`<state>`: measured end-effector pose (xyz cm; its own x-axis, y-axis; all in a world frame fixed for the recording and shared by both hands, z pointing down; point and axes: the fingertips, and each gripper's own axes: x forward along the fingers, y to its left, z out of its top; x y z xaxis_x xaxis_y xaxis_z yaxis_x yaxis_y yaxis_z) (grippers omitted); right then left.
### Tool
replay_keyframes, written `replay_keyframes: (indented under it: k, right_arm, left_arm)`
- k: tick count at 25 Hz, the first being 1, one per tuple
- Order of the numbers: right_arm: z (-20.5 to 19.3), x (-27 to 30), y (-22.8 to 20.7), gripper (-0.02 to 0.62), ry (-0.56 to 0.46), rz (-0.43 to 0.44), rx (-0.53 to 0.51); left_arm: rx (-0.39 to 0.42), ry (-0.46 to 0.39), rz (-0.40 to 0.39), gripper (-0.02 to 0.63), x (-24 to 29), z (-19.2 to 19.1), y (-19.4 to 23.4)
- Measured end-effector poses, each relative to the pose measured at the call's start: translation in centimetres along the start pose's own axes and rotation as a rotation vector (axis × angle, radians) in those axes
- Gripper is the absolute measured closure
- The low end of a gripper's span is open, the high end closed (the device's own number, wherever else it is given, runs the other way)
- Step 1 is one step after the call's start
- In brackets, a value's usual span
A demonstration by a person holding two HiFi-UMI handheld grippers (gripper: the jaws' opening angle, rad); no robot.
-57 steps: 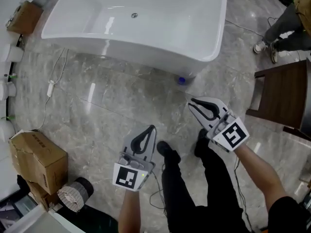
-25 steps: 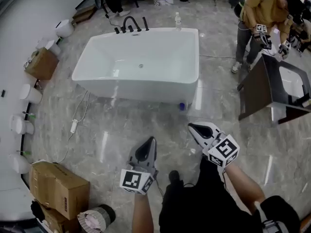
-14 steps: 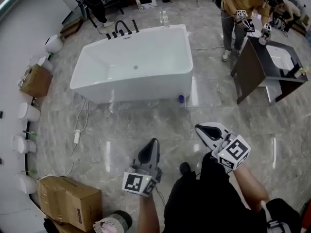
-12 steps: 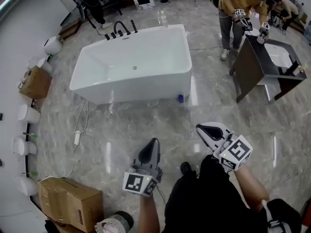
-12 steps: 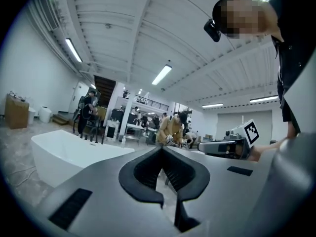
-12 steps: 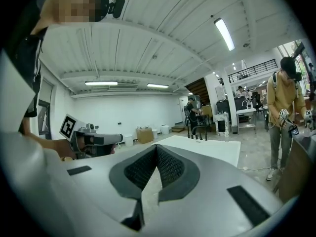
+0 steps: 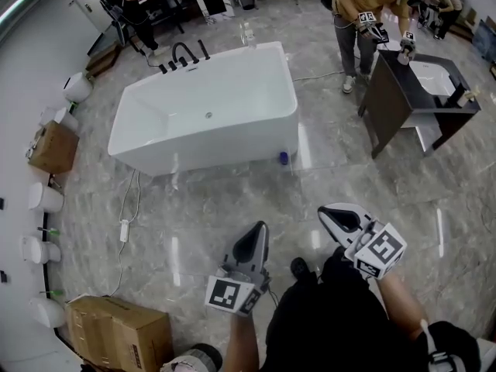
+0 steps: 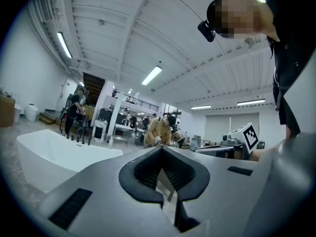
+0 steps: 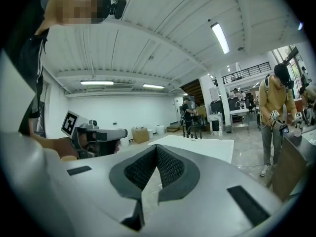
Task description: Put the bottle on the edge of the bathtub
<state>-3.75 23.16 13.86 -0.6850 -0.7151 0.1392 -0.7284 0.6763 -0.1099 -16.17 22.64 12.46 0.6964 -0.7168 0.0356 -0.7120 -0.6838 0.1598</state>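
Observation:
The white bathtub [image 7: 205, 107] stands on the marble floor ahead of me, also seen in the left gripper view [image 8: 44, 154]. A small clear bottle [image 7: 247, 32] stands upright at its far right corner, by the rim; whether it rests on the rim I cannot tell. My left gripper [image 7: 260, 228] is shut and empty, held low near my legs. My right gripper [image 7: 326, 211] is likewise shut with nothing in it. In both gripper views the jaws meet at the tip [image 8: 160, 149] [image 9: 156, 147]. Both grippers are well short of the tub.
A small blue object [image 7: 284, 158] lies at the tub's near right foot. Black taps [image 7: 183, 53] stand at the far rim. A person [image 7: 360, 18] works at a dark cabinet [image 7: 399, 103] on the right. Cardboard boxes [image 7: 116, 333] and white fixtures [image 7: 43, 198] line the left wall.
The head view has risen from the tub's near side to the whole room, and the tub now sits farther off and more to the left. Both grippers stay shut and empty.

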Motion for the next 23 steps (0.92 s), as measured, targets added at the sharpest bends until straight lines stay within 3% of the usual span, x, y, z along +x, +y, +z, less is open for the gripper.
replay_keyframes:
  k: [8, 23]
  right_arm:
    - [-0.2, -1.6, 0.6, 0.583, -0.018, -0.017, 0.008]
    - [0.0, -1.3, 1.5, 0.583, -0.020, 0.006, -0.001]
  left_arm:
    - [-0.014, 0.002, -0.039, 0.594, 0.3, -0.2, -1.9]
    - [-0.008, 0.013, -0.046, 0.594, 0.2, -0.6, -1.9]
